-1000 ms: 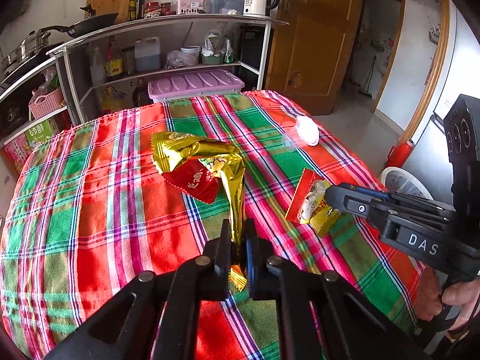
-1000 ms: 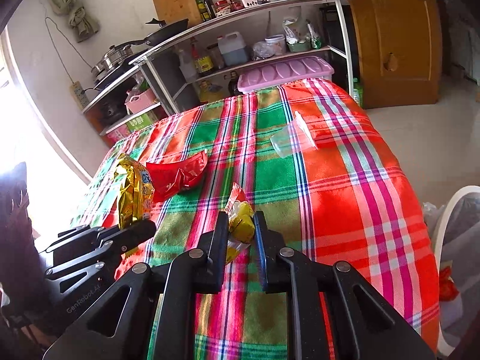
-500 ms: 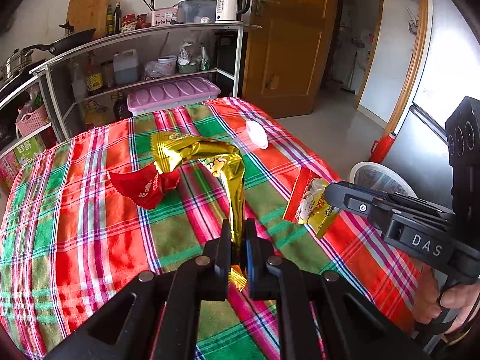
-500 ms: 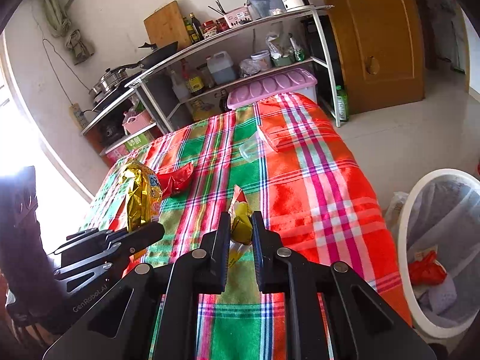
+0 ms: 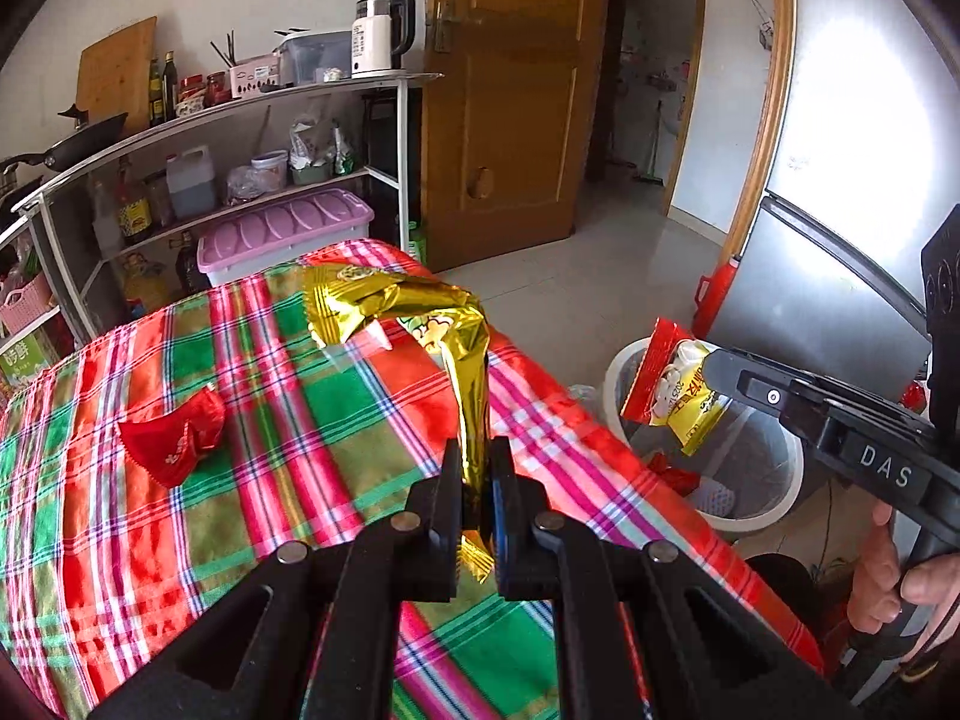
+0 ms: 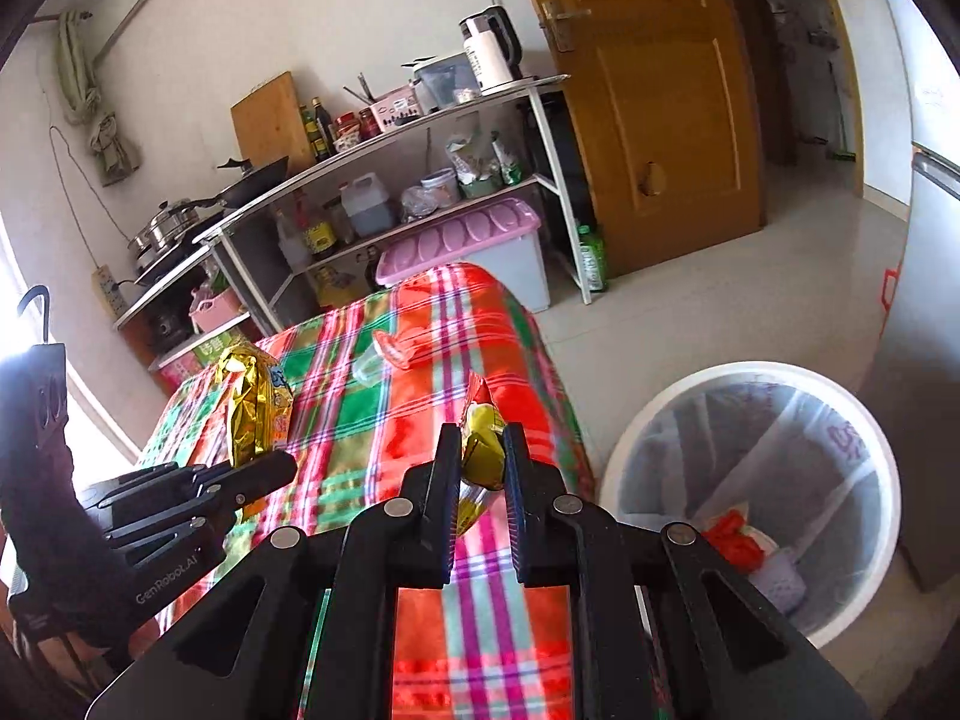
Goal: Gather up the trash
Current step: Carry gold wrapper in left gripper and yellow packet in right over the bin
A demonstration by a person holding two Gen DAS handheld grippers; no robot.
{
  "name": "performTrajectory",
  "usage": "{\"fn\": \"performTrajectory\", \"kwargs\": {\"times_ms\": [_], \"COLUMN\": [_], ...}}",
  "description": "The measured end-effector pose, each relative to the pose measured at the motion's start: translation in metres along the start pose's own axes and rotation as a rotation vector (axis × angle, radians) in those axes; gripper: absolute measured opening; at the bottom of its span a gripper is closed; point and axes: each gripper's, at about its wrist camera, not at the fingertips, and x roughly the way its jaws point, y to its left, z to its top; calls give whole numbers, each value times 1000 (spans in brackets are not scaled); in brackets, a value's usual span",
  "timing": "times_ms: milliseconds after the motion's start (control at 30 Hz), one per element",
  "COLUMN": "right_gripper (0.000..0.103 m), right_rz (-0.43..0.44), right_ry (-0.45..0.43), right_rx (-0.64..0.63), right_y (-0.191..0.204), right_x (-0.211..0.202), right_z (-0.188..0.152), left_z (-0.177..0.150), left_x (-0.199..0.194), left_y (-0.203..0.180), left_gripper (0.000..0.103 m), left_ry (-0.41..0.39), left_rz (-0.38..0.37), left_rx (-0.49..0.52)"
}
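My left gripper (image 5: 477, 468) is shut on a crumpled gold foil bag (image 5: 414, 312) and holds it above the plaid tablecloth (image 5: 300, 420). My right gripper (image 6: 480, 450) is shut on a red and yellow snack packet (image 6: 483, 441); in the left wrist view the packet (image 5: 672, 396) hangs over the white trash bin (image 5: 774, 504). The bin (image 6: 750, 378) stands on the floor right of the table, lined with a clear bag, with red trash (image 6: 729, 540) inside. A red wrapper (image 5: 174, 438) and a clear plastic cup (image 6: 375, 360) lie on the table.
A metal shelf unit (image 6: 390, 138) with kitchenware and a pink-lidded storage box (image 6: 462, 234) stand beyond the table. A wooden door (image 6: 654, 96) is at the back. A grey fridge (image 5: 840, 276) stands right of the bin.
Both grippers have swung right toward the bin with their trash still held. The bin now fills more of the right wrist view, and the packet hangs over it.
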Motion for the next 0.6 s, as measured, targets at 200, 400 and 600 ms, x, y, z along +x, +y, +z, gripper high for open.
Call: {"fn": "performTrajectory", "kwargs": {"times_ms": [200, 400, 600], "right_gripper": [14, 14, 14], "right_rz": [-73, -166, -246], "right_ry": [-25, -13, 18], "right_rx": [49, 82, 101], "right_y": [-43, -86, -122], "right_x": [-22, -34, -37], "right_z": [1, -4, -10], "left_z": [10, 14, 16], "left_x": [16, 39, 66], "left_y": [-44, -89, -125], "left_gripper": [8, 8, 8], "left_ry": [8, 43, 90], "left_rz": [-63, -138, -175], "left_rx": [42, 82, 107]}}
